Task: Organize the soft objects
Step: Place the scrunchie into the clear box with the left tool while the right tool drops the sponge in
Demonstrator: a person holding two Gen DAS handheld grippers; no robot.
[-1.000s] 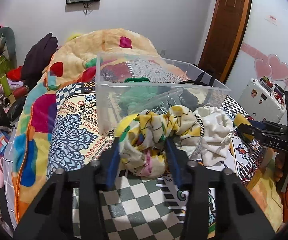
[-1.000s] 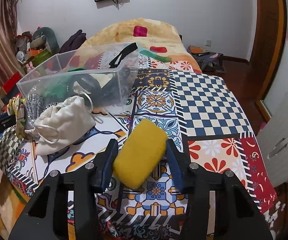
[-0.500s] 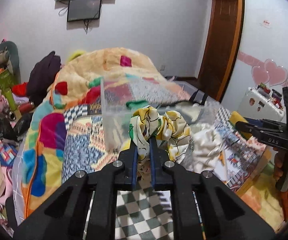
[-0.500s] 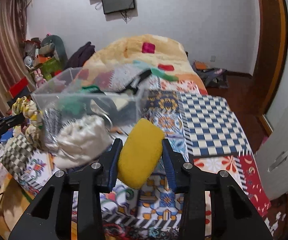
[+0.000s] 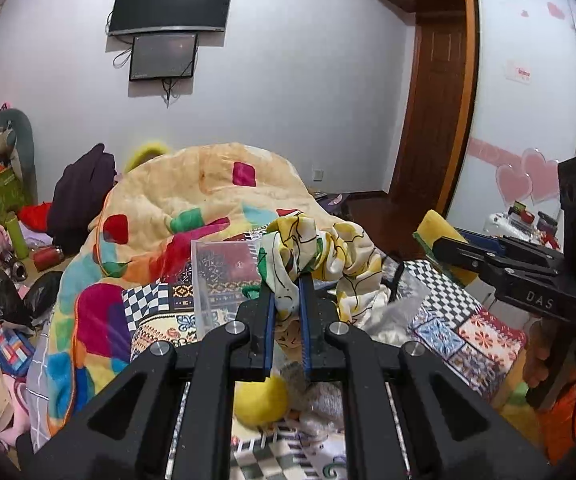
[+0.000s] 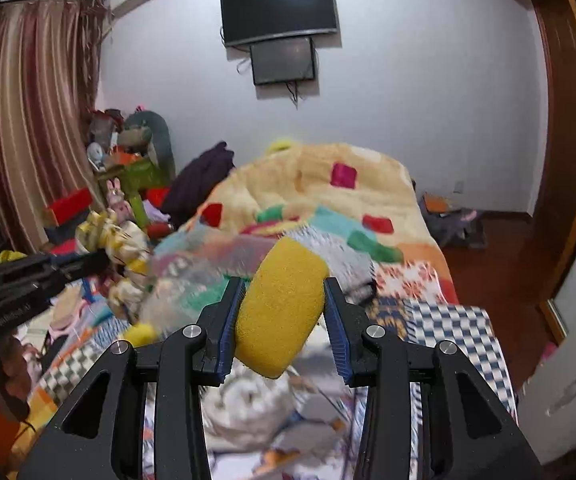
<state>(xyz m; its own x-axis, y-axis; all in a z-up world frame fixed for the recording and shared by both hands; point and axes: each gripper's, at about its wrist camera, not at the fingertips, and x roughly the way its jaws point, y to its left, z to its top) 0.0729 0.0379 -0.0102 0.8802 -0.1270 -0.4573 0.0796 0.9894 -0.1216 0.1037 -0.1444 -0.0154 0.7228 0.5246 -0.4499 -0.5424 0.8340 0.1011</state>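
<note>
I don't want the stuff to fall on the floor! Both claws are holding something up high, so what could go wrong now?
1. The left claw pinches only a small fold of the floppy yellow scarf; the loose part could snag on the clear bin.
2. The right claw squeezes the yellow sponge by its sides; it might pop out.
3. The claws are close together and could bump.

Porous matt foam sponge (image 6: 282, 306), thin printed cloth scarf (image 5: 320, 252), clear glossy plastic bin (image 5: 224, 276).
</note>
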